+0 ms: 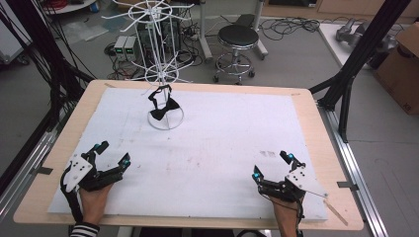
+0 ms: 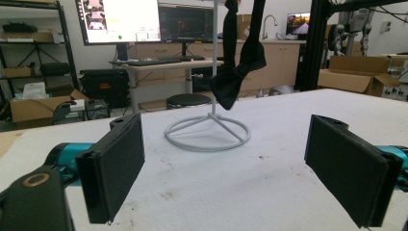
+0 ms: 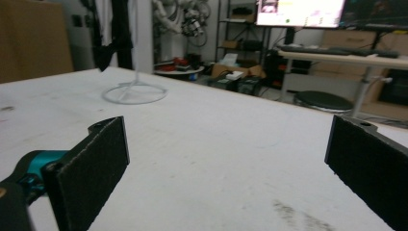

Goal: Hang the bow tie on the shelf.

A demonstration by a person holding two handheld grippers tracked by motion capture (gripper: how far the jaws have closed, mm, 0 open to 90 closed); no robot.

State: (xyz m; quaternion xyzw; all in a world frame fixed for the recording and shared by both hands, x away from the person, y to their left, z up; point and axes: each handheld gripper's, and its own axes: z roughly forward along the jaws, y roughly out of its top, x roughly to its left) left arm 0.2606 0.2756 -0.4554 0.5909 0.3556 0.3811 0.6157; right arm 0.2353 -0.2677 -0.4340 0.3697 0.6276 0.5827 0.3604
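As the bow tie (image 1: 165, 107) hangs on the stand (image 1: 166, 118) | my left gripper (image 1: 112, 152) and right gripper (image 1: 271, 165) rest wide, empty, on the table (image 1: 306, 106).

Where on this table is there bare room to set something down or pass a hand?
The white mat lies bare between the left gripper and the right gripper, both open, and along the mat's right side. The far left is crowded: the white rack stands there with a black bow tie hanging low over its ring base.
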